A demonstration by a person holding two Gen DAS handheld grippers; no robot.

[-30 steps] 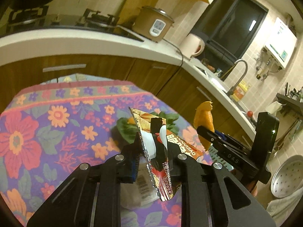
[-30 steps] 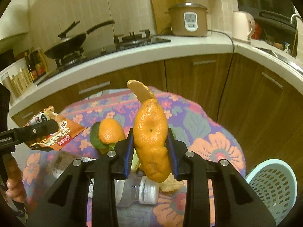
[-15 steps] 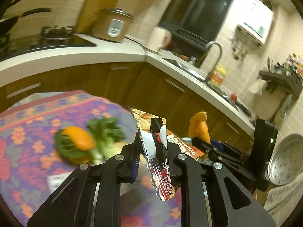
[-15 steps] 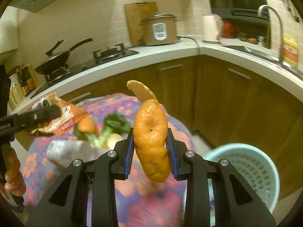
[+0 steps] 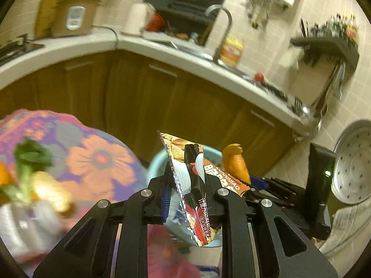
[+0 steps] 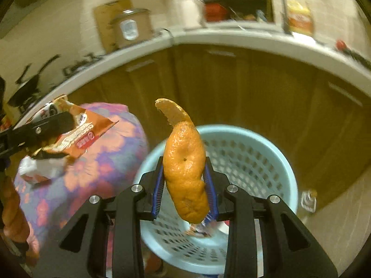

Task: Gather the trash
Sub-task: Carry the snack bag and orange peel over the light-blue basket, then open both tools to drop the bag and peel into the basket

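Right claw (image 6: 184, 185) grips the orange peel (image 6: 184, 162), now swung from the table (image 6: 97, 162) to above the blue basket (image 6: 266, 153); left claw (image 5: 187, 199) clamps the snack wrapper (image 5: 194, 185) beside it. Both appear ready for release.

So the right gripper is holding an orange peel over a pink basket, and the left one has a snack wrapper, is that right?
Not quite: the basket is light blue, not pink, as the right wrist view shows. The right gripper does hold the orange peel over it, and the left gripper holds the snack wrapper.
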